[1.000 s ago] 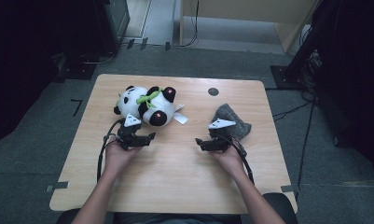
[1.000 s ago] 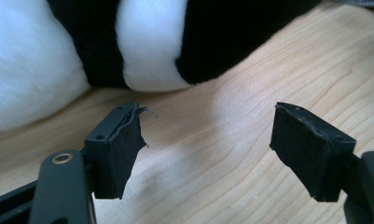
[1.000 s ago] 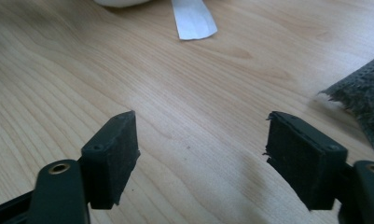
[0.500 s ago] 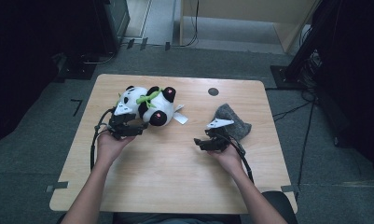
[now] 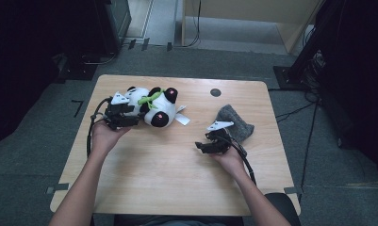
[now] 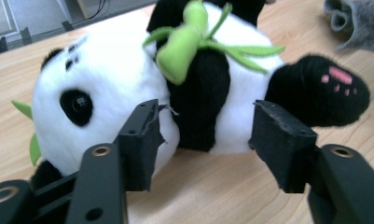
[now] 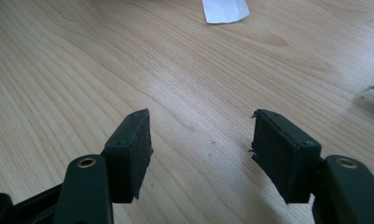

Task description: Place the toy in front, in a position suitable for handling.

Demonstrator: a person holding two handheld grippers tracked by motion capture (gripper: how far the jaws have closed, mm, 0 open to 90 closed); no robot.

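Observation:
A black-and-white panda plush [image 5: 151, 106] with a green bow lies on its side at the back left of the wooden table [image 5: 177, 179]. My left gripper [image 5: 129, 117] is at the panda's left end. In the left gripper view the panda [image 6: 128, 70] lies just past the tips of the left gripper [image 6: 205, 121]; its jaws have just been closing, with a gap between them and neither pad pressing on the plush. My right gripper [image 5: 203, 147] hovers low over bare wood. In its own view the right gripper [image 7: 201, 126] is open, has just been closing a little, and holds nothing.
A crumpled grey cloth [image 5: 234, 123] lies right behind the right hand. The panda's white tag [image 5: 182, 117] rests on the wood beside it. A small black disc [image 5: 215, 92] sits near the table's far edge. Dark equipment and cables stand on the floor around the table.
My left hand has moved away from me and leftward, from in front of the panda to its left end, and its jaws have narrowed. The right hand has stayed put.

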